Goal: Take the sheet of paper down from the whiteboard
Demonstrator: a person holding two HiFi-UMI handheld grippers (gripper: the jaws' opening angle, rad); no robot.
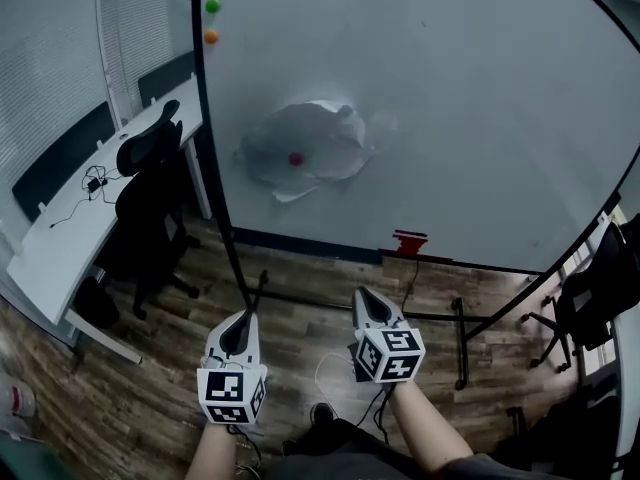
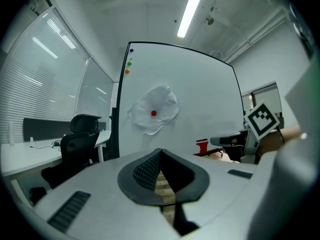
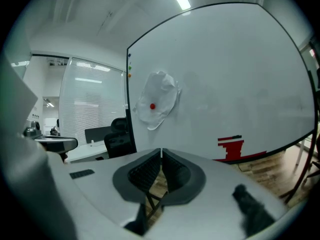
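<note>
A crumpled white sheet of paper (image 1: 305, 150) hangs on the whiteboard (image 1: 470, 118), pinned by a red magnet (image 1: 296, 158). The paper (image 2: 154, 109) and the magnet (image 2: 153, 113) also show in the left gripper view, and the paper (image 3: 156, 100) in the right gripper view. My left gripper (image 1: 241, 320) is shut and empty, low at the left, well short of the board. My right gripper (image 1: 366, 299) is beside it, tips together, also empty. Both point toward the board from a distance.
A green magnet (image 1: 212, 6) and an orange magnet (image 1: 211, 37) sit near the board's top left. A red eraser (image 1: 409, 241) rests on the board's lower rail. A black office chair (image 1: 150, 203) and a white desk (image 1: 90, 218) stand left; another chair (image 1: 590, 298) stands right.
</note>
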